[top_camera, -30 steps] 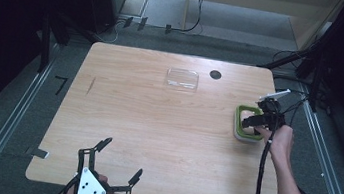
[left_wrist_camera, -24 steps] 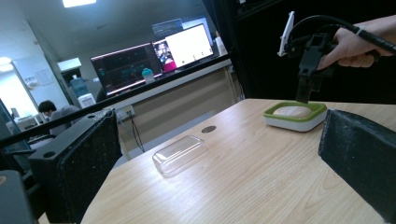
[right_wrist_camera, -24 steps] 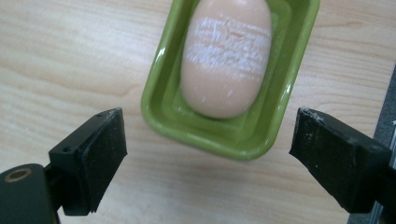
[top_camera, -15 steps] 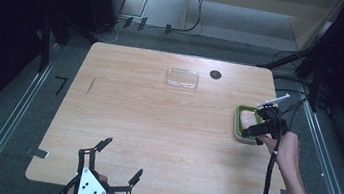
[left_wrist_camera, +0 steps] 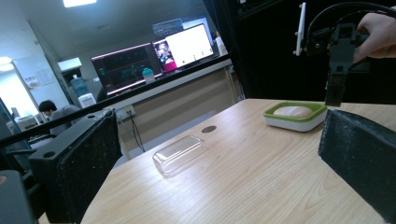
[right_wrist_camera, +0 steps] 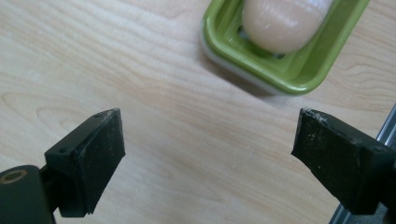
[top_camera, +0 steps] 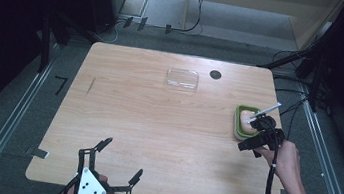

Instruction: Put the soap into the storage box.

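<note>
A green soap dish (top_camera: 243, 126) sits near the table's right edge, with a pale bar of soap (top_camera: 247, 118) lying in it. My right gripper (top_camera: 254, 135) hovers just on the near side of the dish. Its jaws have just been opening and stand wide apart, with nothing between them. In the right gripper view (right_wrist_camera: 208, 126) they frame bare wood, with the dish (right_wrist_camera: 299, 70) and soap (right_wrist_camera: 285, 21) beyond. My left gripper (top_camera: 121, 158) rests open at the table's near edge. In the left gripper view (left_wrist_camera: 219, 140) the dish (left_wrist_camera: 294, 119) and the right gripper (left_wrist_camera: 336, 70) lie far off.
A clear plastic lid (top_camera: 182, 78) lies at the back middle of the wooden table (top_camera: 156, 125), next to a small black disc (top_camera: 215, 74). Metal rails and cables run along the floor on both sides. The lid (left_wrist_camera: 180, 154) sits ahead of my left jaws.
My right gripper has drawn back from over the dish towards the near side, and the soap now shows lying in the dish. The left gripper has not moved.
</note>
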Demonstrator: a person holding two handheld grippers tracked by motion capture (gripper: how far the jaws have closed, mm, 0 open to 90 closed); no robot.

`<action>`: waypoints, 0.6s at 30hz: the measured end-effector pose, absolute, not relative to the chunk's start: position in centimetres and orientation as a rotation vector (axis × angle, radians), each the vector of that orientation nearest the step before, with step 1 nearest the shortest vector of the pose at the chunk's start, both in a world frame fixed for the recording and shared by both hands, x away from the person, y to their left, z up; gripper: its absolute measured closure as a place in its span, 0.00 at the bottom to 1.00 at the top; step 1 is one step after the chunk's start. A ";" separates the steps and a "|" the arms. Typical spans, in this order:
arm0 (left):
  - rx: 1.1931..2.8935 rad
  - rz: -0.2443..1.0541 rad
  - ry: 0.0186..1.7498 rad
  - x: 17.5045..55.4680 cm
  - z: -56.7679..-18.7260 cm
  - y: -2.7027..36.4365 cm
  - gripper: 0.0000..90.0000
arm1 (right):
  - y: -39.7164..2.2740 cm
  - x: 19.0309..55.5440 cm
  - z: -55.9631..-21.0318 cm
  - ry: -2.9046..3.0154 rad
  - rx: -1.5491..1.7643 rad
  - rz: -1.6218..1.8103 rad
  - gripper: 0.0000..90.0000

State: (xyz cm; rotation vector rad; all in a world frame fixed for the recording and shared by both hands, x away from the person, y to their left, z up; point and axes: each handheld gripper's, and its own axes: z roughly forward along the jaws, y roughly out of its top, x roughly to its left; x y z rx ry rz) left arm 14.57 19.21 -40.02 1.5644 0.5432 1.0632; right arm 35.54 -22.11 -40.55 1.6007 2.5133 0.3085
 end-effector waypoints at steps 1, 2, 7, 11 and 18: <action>1.564 1.063 0.542 14.6 -40.0 19.2 0.00 | -22.0 35.2 -40.6 2.524 1.591 0.301 0.10; 1.564 1.063 0.542 14.6 -40.0 19.2 0.00 | -22.0 35.0 -40.7 2.529 1.587 0.302 0.10; 1.565 1.064 0.543 14.6 -40.0 19.2 0.00 | -21.8 33.6 -41.3 2.564 1.565 0.293 0.10; 1.565 1.063 0.541 14.5 -40.0 19.2 0.00 | -21.6 32.1 -42.2 2.608 1.530 0.275 0.11; 1.566 1.063 0.541 14.5 -40.0 19.2 0.00 | -21.6 30.3 -44.4 2.697 1.492 0.229 0.12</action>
